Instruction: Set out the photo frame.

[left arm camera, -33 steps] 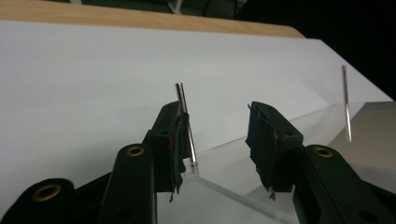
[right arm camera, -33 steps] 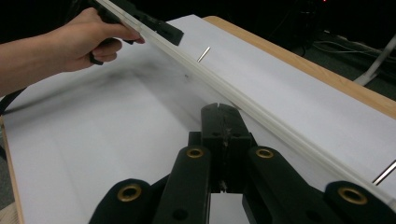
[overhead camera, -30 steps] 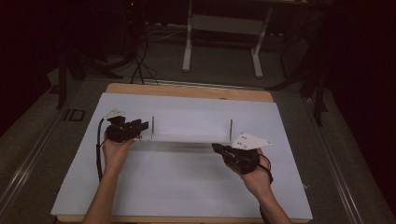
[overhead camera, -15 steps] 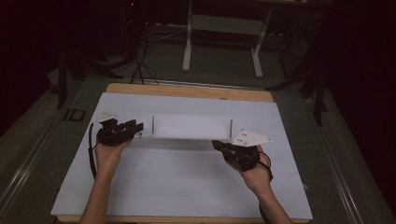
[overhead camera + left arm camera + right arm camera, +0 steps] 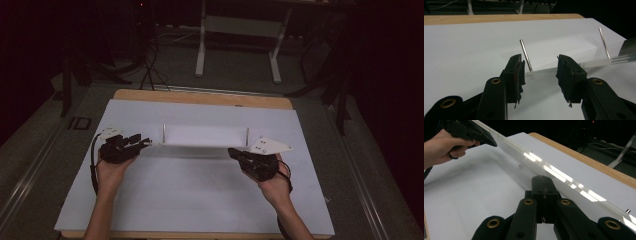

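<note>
High view: your left gripper (image 5: pixel 145 143) sits at the plate's 9 o'clock end, your right gripper (image 5: pixel 235 152) near its 4 o'clock corner. The clear plate (image 5: pixel 205 136) lies mid-sheet w/ two upright pins, the left pin (image 5: pixel 164 132) and the right pin (image 5: pixel 247 135), prob. so each hand can take one end.

Left gripper view: jaws are apart w/ nothing pressed between them; the left pin (image 5: pixel 525 55) and plate edge (image 5: pixel 574 66) stand just beyond the tips at 12. The far pin (image 5: pixel 604 43) is at 2 o'clock. You seem lined up to straddle that end before closing.

Right gripper view: jaws are fully together, gripping nothing I can see; the plate (image 5: pixel 554 173) runs diagonally past the tips, 10 to 4 o'clock. Can't tell if the tips touch it. Your left hand (image 5: pixel 441 146) is at 10 o'clock. The closed tips look parked beside the edge, maybe to steady it.

White sheet (image 5: pixel 200 200) covers the table.
</note>
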Motion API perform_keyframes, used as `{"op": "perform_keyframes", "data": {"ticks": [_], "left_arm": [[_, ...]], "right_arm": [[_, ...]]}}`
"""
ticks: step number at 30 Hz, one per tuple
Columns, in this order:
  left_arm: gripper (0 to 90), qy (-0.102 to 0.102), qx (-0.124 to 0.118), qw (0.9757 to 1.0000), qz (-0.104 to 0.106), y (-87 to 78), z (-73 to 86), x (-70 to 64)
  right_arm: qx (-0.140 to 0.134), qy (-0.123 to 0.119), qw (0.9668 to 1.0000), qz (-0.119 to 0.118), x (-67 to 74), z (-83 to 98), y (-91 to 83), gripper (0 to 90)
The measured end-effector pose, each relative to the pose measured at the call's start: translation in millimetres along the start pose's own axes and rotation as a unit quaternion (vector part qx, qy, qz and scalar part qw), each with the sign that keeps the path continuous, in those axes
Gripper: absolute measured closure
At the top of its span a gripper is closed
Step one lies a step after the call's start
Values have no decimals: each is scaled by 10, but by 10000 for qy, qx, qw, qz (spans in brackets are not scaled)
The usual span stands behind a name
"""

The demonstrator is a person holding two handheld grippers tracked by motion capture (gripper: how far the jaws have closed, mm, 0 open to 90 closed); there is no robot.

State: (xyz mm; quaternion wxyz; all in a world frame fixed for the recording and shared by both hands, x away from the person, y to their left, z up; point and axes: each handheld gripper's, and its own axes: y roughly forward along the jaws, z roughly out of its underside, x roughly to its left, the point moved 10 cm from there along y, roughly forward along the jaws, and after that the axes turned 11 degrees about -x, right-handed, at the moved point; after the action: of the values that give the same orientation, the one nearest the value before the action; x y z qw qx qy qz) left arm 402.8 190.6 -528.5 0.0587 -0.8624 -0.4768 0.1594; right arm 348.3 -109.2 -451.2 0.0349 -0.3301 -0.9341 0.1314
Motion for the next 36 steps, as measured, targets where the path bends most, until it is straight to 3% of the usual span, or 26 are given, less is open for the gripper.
{"op": "perform_keyframes", "data": {"ticks": [4, 11, 14, 17, 20, 24, 27, 30, 36], "left_arm": [[534, 72, -80, 9995, 304, -36, 3, -65], [528, 290, -7, 9987, 424, -52, 1, -151], [528, 280, -48, 9970, 720, -81, -11, -203], [511, 371, -45, 9957, 850, -96, -13, -247], [512, 409, -13, 9952, 892, -91, -20, -296], [456, 689, 57, 9946, 780, -63, -44, -371], [403, 813, -70, 9940, 733, -47, -97, -414], [359, 802, -196, 9937, 761, -33, -156, -451], [350, 862, -397, 9917, 862, -7, -256, -527]], "right_arm": [[-25, 41, 10000, 12, -11, -15, 9, 900], [-58, 99, 9999, 48, -25, -28, 23, 900], [-65, 105, 9999, 44, -33, -34, 27, 900], [-72, 115, 9999, 50, -43, -41, 33, 900], [-70, 118, 9999, 52, -49, -48, 37, 900], [-79, 132, 9999, 41, -49, -48, 38, 900], [-85, 129, 9999, 46, -54, -49, 43, 900], [-87, 139, 9999, 41, -56, -52, 47, 900], [-41, 125, 9999, 24, -46, -35, 60, 900]]}}
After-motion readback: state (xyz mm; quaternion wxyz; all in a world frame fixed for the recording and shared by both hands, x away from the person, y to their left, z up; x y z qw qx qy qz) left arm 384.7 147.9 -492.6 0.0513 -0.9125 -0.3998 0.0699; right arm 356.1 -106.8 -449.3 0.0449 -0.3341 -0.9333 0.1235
